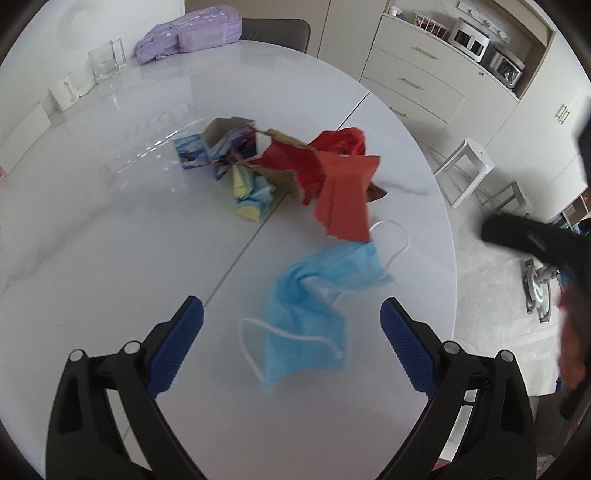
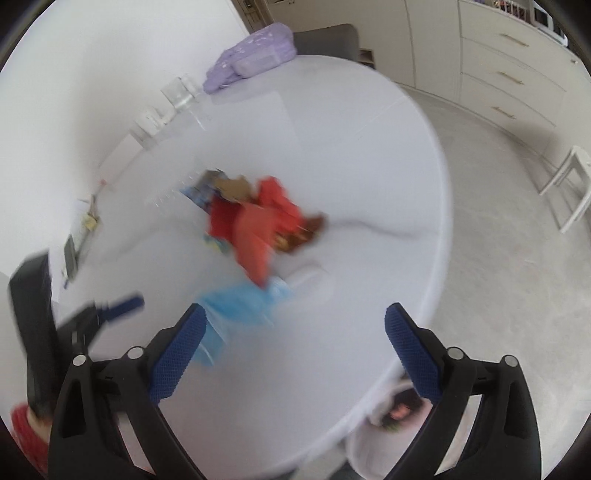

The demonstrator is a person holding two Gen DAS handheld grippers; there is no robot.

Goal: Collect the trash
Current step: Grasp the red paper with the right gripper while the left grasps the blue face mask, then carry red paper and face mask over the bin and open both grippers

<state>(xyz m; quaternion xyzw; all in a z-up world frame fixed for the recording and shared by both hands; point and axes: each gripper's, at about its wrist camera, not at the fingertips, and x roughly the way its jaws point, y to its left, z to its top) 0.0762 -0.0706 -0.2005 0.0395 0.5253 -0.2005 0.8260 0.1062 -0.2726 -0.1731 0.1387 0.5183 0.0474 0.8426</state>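
A crumpled blue face mask lies on the white round table, just ahead of my open, empty left gripper. Beyond it is a heap of trash: orange-red paper, red wrapping, brown cardboard scraps, a blue printed box and yellow and pale-blue sponges. The right wrist view is blurred; my right gripper is open and empty above the table's near edge, with the mask and red papers ahead. The left gripper shows at its left.
A purple backpack and glass vases stand at the table's far side by the wall. A chair back, cabinets and a white stool lie beyond. A white bin with trash sits below the table's near right edge.
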